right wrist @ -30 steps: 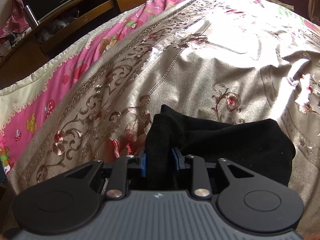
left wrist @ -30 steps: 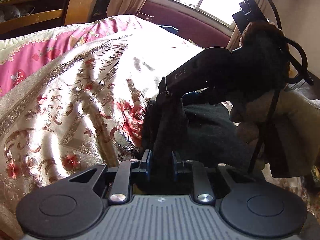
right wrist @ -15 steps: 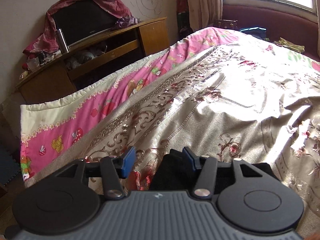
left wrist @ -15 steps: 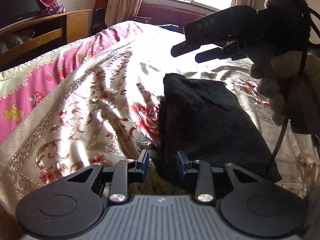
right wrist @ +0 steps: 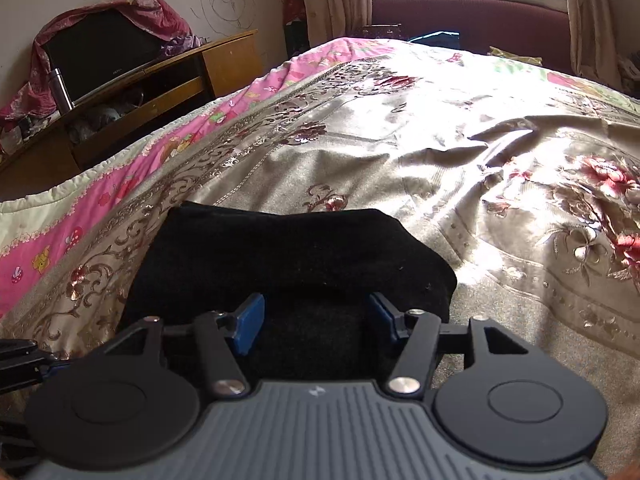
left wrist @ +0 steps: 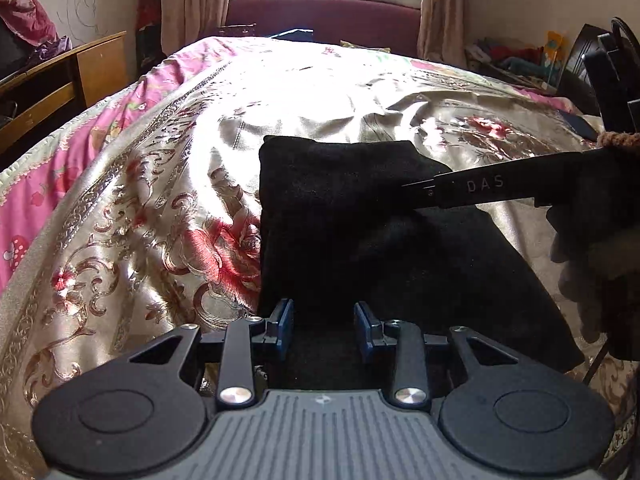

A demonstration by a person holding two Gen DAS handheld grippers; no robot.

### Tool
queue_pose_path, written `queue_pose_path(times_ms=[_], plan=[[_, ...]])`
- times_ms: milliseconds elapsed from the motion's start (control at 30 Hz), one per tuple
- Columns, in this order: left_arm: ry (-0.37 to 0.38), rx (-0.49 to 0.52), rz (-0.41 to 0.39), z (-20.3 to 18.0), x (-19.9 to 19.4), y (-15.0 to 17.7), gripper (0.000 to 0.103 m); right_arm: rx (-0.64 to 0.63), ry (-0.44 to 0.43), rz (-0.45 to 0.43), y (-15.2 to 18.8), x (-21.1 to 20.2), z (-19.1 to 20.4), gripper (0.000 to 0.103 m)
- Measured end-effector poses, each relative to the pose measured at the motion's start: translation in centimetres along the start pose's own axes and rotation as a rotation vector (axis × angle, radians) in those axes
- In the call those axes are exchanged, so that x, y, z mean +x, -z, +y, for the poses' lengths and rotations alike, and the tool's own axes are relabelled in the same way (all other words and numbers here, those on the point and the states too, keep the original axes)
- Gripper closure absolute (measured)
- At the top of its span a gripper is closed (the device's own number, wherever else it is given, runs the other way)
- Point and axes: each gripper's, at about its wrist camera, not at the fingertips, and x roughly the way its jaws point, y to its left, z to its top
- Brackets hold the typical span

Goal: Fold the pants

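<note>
Folded black pants (left wrist: 340,220) lie flat as a compact rectangle on the floral satin bedspread (left wrist: 160,200). My left gripper (left wrist: 322,316) hovers at the near edge of the pants, open; dark cloth shows beneath the gap but the blue pads (left wrist: 282,320) do not press on it. From the right a gloved hand (left wrist: 580,264) reaches the right gripper's long black finger (left wrist: 480,186) over the far right part of the pants. In the right wrist view the right gripper (right wrist: 316,314) stands over the pants (right wrist: 280,248), its jaws opening and gripping nothing.
A wooden cabinet (right wrist: 160,80) with a cloth-draped television (right wrist: 92,52) stands left of the bed. A maroon headboard (left wrist: 320,16) and a window lie beyond the far end. Clutter (left wrist: 512,56) and a dark chair (left wrist: 580,60) sit to the right. A pink quilt border (right wrist: 100,200) runs along the left edge.
Both grippers were shut on bunched black cloth; both have let go and opened. The pants now lie flat and folded. The right gripper dropped from above the pants to their right side.
</note>
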Motion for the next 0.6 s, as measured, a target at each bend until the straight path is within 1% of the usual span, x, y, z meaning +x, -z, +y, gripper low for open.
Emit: queue_pose_path(times_ms=[33,100,167,233,300,333,367,400,467,533,567,600], plan=[[-0.008,0.013,0.003,-0.3,-0.1,-0.2,0.056,0.036,-0.011,-0.001,-0.2,-0.1,-0.6,0.044],[-0.027,0.040,-0.001,-0.8,-0.5,-0.6,0.056,0.121,-0.052,-0.043,-1.1,-1.0,-2.0,0.044],[-0.030,0.035,-0.017,-1.1,-1.3,-1.0,0.056,0.168,-0.038,-0.083,-1.4,-2.2,-3.4,0.044],[-0.016,0.028,-0.036,-1.4,-2.0,-1.1,0.056,0.201,-0.034,-0.093,-0.7,-3.6,-4.4,0.042],[-0.029,0.063,-0.023,-2.3,-1.9,-0.9,0.055,0.248,-0.063,-0.068,0.8,-4.9,-4.8,0.042],[-0.046,0.096,0.001,-2.8,-1.4,-0.6,0.055,0.262,-0.093,-0.047,2.1,-5.6,-4.7,0.042],[-0.060,0.114,0.014,-3.0,-1.0,-0.3,0.055,0.254,-0.113,-0.024,3.4,-6.2,-4.3,0.042],[-0.066,0.122,0.022,-3.1,-0.7,-0.1,0.055,0.236,-0.114,0.000,4.5,-6.6,-3.7,0.042],[-0.071,0.127,0.033,-3.1,-0.4,-0.1,0.054,0.229,-0.122,0.072,7.4,-7.1,-2.6,0.042],[-0.073,0.115,0.048,-3.0,-0.2,-0.4,0.054,0.313,-0.187,0.161,10.1,-6.9,-2.5,0.042],[-0.082,0.123,0.053,-3.2,0.0,-0.4,0.054,0.337,-0.203,0.183,11.2,-6.9,-2.5,0.049],[-0.089,0.135,0.056,-3.4,0.1,-0.4,0.054,0.346,-0.210,0.178,11.7,-7.3,-2.5,0.054]])
